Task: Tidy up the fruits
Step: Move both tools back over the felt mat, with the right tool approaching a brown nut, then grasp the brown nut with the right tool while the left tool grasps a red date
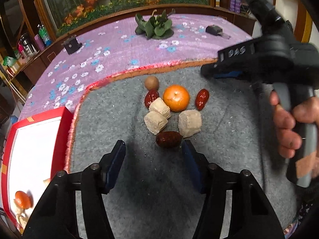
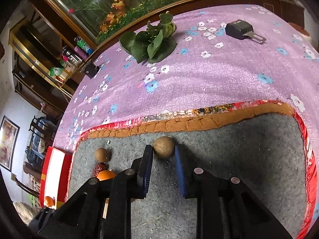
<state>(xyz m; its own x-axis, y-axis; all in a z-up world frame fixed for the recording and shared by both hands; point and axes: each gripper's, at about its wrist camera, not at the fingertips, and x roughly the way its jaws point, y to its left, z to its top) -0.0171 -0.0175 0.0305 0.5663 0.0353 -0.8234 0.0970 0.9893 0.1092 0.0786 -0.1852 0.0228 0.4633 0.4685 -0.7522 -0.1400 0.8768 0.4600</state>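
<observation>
On the grey mat lies a cluster: an orange, three red dates, three pale beige blocks and a brown round fruit. My left gripper is open and empty, just in front of the nearest date. In the right wrist view, my right gripper is shut on another brown round fruit, low over the mat near its far edge. The right gripper also shows in the left wrist view, right of the cluster.
A red box with a white inside stands left of the mat and holds an orange and pale pieces. On the purple flowered cloth lie leafy greens and two black devices.
</observation>
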